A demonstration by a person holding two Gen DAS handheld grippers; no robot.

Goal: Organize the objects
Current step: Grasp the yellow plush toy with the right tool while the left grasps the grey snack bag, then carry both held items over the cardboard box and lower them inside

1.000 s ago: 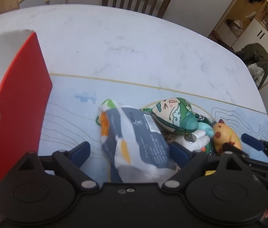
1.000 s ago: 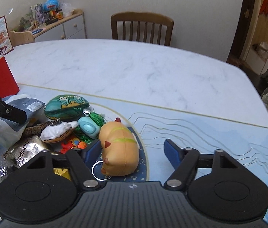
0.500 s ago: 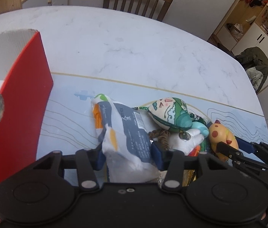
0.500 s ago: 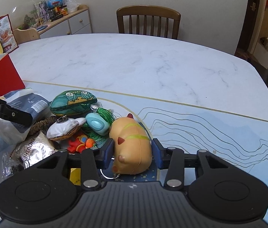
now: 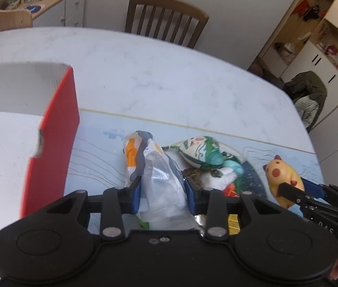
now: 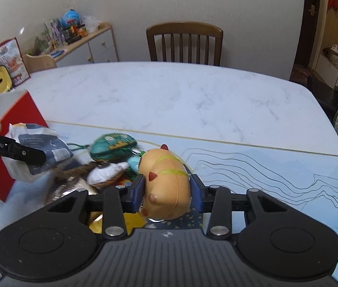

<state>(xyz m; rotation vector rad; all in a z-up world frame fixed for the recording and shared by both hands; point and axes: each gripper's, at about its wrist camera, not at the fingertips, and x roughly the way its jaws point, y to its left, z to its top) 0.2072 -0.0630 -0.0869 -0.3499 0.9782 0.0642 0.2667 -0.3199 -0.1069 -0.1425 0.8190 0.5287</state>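
The left gripper point(image 5: 163, 191) is pinching a soft, crinkly snack bag point(image 5: 155, 172) mid-body between its fingers while the right gripper point(image 6: 166, 192) is squeezing a squishy orange toy point(image 6: 166, 186)

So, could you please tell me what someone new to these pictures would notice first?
Probably the orange animal toy, clamped between the right tongs at the right edge of the toy pile. Next, the crinkled grey-and-white snack bag, squeezed in the left tongs at the pile's left. Beside it at far left stands the tall red box, on the blue mat.
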